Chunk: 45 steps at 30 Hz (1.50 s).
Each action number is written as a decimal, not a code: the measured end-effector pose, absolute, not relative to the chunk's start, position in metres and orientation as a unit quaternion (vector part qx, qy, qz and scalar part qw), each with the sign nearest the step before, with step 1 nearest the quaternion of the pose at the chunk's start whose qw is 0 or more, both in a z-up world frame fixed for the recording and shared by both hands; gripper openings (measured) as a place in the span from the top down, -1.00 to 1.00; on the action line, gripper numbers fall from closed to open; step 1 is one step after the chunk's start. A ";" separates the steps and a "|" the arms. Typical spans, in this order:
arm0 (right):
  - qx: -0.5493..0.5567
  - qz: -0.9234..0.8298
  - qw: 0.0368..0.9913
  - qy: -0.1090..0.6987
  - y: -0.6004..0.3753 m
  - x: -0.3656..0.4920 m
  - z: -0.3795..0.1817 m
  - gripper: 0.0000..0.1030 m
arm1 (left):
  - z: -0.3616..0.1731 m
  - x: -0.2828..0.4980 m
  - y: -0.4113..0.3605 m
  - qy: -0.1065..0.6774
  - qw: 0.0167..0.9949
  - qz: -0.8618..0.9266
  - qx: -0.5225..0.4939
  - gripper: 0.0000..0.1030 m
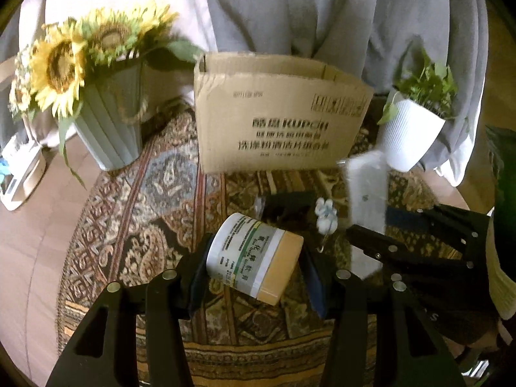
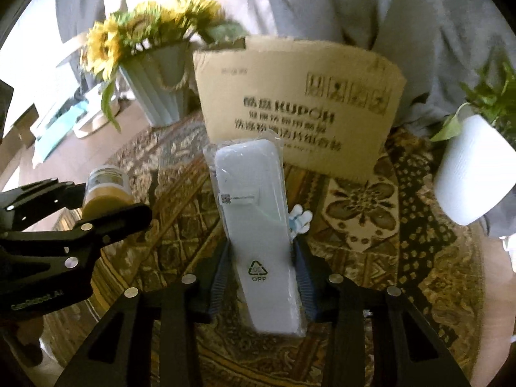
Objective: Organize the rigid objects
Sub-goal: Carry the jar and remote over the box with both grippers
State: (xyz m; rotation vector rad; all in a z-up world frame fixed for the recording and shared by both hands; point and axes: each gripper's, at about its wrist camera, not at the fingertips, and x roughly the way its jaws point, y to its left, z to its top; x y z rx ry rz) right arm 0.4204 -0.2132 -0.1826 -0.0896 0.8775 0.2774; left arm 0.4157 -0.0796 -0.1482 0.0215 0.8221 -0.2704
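My left gripper [image 1: 254, 267] is shut on a white jar with a tan lid [image 1: 254, 258], held on its side above the patterned rug; the jar also shows in the right wrist view [image 2: 108, 190]. My right gripper [image 2: 261, 277] is shut on a long white case in a clear plastic sleeve [image 2: 258, 225], which points toward an open cardboard box [image 2: 296, 109]. The box [image 1: 280, 116] stands upright at the rug's far side. The case also shows in the left wrist view [image 1: 367, 190]. A small white and blue flower trinket [image 1: 325, 216] lies on the rug between the grippers.
A pale ribbed vase of sunflowers [image 1: 109, 122] stands left of the box. A white pot with a green plant [image 1: 412, 129] stands to its right. A person in grey clothes [image 1: 322, 9] is behind the box. White items [image 1: 19, 174] lie on the floor at far left.
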 end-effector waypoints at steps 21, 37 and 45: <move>-0.019 0.101 0.947 0.304 -0.228 0.415 -0.097 0.27 | -0.074 0.427 -0.090 0.301 0.941 -0.152 0.013 0.01; -0.003 0.095 0.971 0.220 -0.236 0.441 -0.043 0.27 | -0.012 0.463 -0.098 0.238 0.960 -0.143 0.025 0.01; -0.006 0.094 0.976 0.198 -0.237 0.466 -0.028 0.27 | 0.004 0.492 -0.097 0.223 0.964 -0.139 0.027 0.01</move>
